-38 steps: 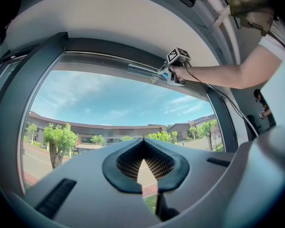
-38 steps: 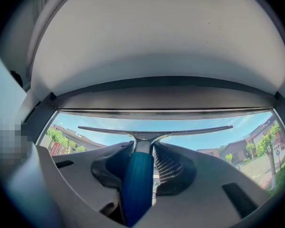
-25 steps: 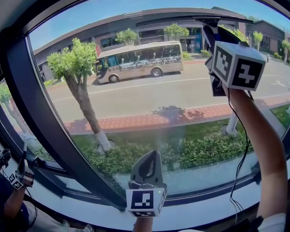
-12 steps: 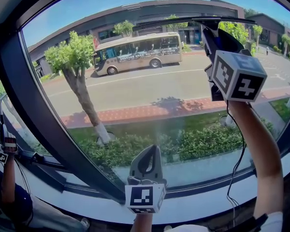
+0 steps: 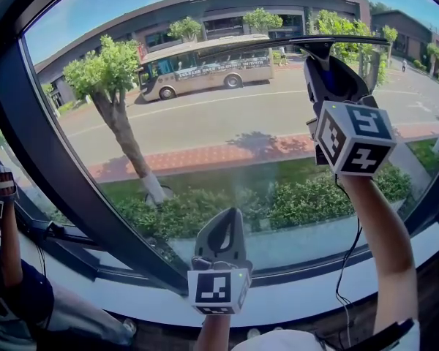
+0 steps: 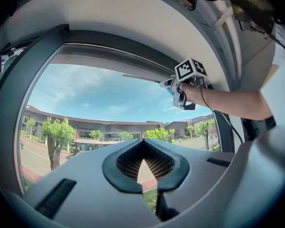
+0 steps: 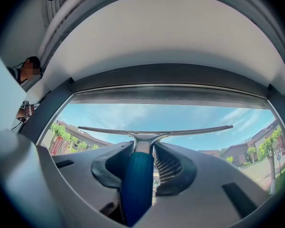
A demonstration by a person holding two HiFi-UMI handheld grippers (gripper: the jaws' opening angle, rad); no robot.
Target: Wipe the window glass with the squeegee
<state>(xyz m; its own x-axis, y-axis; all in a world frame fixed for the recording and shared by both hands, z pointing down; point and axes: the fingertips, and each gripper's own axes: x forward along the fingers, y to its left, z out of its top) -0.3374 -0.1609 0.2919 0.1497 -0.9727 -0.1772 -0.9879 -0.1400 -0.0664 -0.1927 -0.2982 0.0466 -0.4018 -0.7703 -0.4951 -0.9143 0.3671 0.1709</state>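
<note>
The squeegee (image 5: 278,44) lies with its long thin blade level against the window glass (image 5: 227,137), high on the right half of the pane. Its blue handle (image 7: 137,184) is clamped between the jaws of my right gripper (image 5: 329,68), which is raised at arm's length; in the right gripper view the blade (image 7: 154,129) spans the glass just under the top frame. My left gripper (image 5: 219,234) hangs low at the middle, near the bottom of the pane. Its jaws are shut and hold nothing (image 6: 145,159). The left gripper view also shows my right gripper (image 6: 183,87) up at the glass.
A thick dark window post (image 5: 51,159) slants down the left of the pane, and a white sill (image 5: 300,302) runs beneath it. A second person (image 5: 7,269) stands at far left holding another gripper at the neighbouring pane. Outside are a bus, trees and a road.
My right gripper has drawn the squeegee blade a little way down the glass, from the building line to the bus roof. The left gripper has barely moved. The person at left raised an arm.
</note>
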